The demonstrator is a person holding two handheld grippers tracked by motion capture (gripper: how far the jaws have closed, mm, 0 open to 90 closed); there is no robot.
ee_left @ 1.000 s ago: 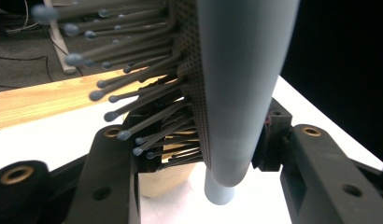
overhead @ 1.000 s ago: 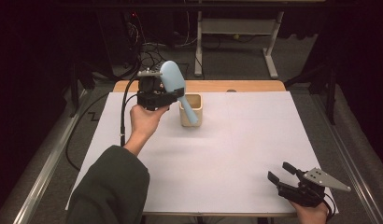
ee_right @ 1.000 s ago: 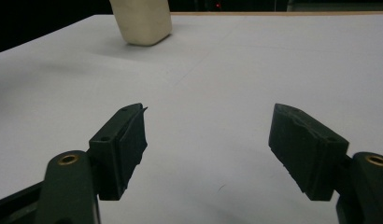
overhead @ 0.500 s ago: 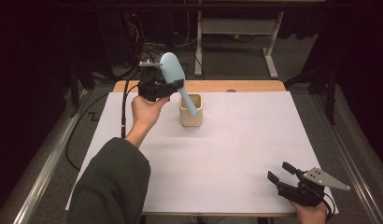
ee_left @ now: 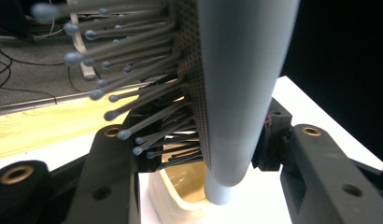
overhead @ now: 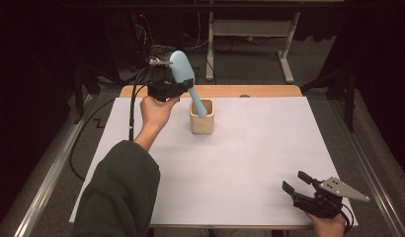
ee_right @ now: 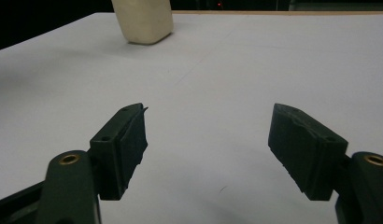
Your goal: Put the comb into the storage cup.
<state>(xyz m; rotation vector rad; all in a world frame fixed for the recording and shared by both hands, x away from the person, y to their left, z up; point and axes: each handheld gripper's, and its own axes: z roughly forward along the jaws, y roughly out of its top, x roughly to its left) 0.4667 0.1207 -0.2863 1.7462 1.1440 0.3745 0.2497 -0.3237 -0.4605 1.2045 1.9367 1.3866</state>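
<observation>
While the right tool [overhead: 300, 183] rests wide open and empty at the table's [overhead: 250, 163] near edge, well short of the cup [overhead: 202, 117], the left tool [overhead: 167, 89] grips a blue hairbrush [overhead: 182, 73], handle tip inside that cup. No readable writing.

We note: dim room, dark surround; white table [overhead: 269, 163] lit from overhead, mild glare; hairbrush [ee_left: 236, 84] blurred right before left gripper's lens.

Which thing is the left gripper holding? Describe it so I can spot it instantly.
Start from the white table cover, then find the cream square cup near its far edge. Tilted up out of that cup is a pale blue hairbrush, handle end down inside, clamped by the left gripper. Nothing else there is blue or bristled.
</observation>
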